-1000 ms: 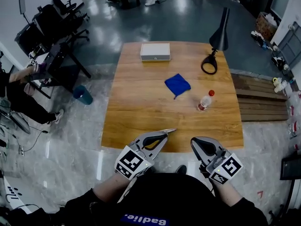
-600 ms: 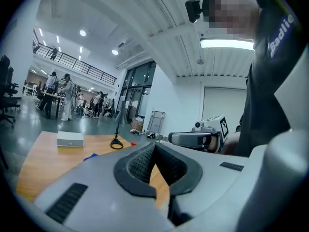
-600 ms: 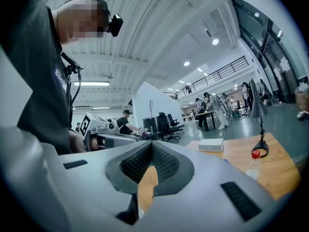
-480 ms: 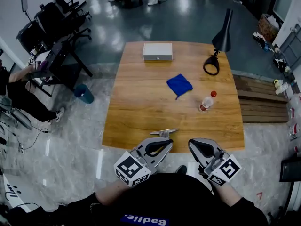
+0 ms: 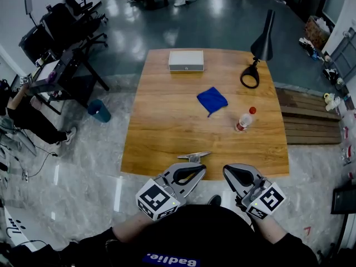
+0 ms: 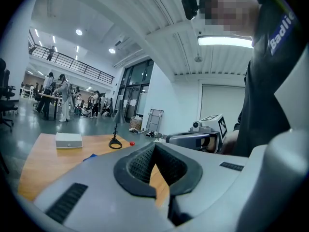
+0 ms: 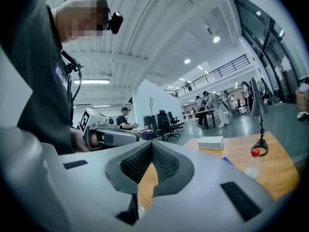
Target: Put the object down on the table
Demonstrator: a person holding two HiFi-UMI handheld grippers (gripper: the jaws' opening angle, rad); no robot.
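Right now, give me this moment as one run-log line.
left tongs shut, empty | right tongs shut, empty | small silvery object lying on table by near edge, ahead of left tongs

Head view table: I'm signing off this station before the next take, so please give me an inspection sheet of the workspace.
Surface: wooden table, no spills seen.
Job's things: small silvery object lying at the near edge, just ahead of the left gripper; what it is cannot be told.
Clutter: grey box at the far edge, blue cloth, red-capped bottle standing, black desk lamp.
Grippers: left gripper and right gripper both shut, nothing between the jaws, held by the near edge.
Cables: none seen on the table; a cable trails on the floor at left.
Surroundings: office chairs, blue bin, slatted wooden platform at right, seated person at left.
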